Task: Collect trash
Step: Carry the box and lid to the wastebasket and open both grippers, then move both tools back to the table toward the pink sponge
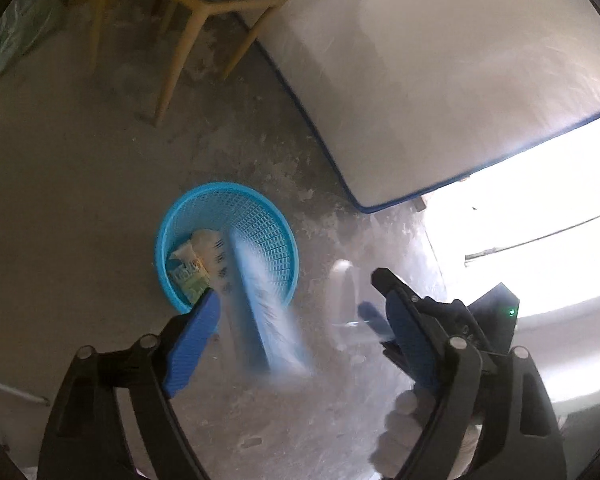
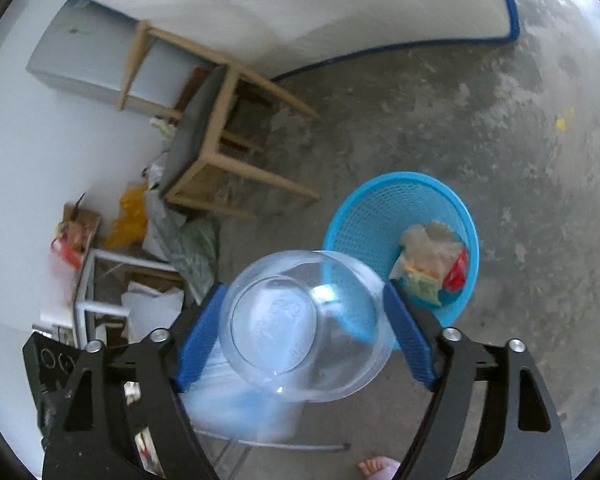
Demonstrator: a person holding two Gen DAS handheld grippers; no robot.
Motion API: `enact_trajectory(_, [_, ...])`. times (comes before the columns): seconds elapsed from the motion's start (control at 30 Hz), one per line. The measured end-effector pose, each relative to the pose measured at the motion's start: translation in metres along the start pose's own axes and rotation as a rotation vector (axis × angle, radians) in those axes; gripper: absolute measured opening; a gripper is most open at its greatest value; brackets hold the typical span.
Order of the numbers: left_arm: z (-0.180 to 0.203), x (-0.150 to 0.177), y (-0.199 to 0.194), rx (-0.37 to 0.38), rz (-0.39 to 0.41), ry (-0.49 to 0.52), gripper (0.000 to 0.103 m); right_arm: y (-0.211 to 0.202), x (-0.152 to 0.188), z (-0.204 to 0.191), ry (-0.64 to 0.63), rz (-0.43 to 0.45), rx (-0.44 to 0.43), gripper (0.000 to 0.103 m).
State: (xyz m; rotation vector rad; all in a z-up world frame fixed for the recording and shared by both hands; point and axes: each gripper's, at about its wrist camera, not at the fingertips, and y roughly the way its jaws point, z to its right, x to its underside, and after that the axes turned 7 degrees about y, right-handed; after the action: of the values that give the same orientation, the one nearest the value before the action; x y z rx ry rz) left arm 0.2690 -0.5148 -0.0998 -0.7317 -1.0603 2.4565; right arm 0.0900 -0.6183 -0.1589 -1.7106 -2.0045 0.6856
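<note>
The left gripper is spread wide, with a blurred blue-white packet between its fingers, apparently dropping toward the blue basket on the floor; it could clip the rim and land outside. The right gripper stands apart around a clear plastic cup, thin, glossy and slippery; I cannot tell whether it's gripped.

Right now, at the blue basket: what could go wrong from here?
1. The blurred blue-white item between the fingers of the open left gripper looks mid-fall at the near rim of the blue basket. It may hit the floor instead.
2. The clear cup in the right gripper sits short of the basket. If dropped here, it could miss.
</note>
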Motion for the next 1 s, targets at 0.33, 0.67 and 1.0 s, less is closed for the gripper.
enact_trajectory(0.33, [0.006, 0.006, -0.021, 0.003, 0.063, 0.069, 0.083, 0.016, -0.004, 0.029, 0.025, 0.011, 0.041, 0.078])
enact_trajectory(0.67, [0.031, 0.066, -0.171, -0.04, 0.335, 0.26, 0.083, -0.051, 0.049, 0.01, -0.176, 0.0, -0.048, 0.078])
enact_trajectory(1.0, [-0.042, 0.189, -0.314, -0.33, 0.532, 0.249, 0.083, -0.088, 0.126, -0.074, -0.358, -0.158, -0.164, 0.078])
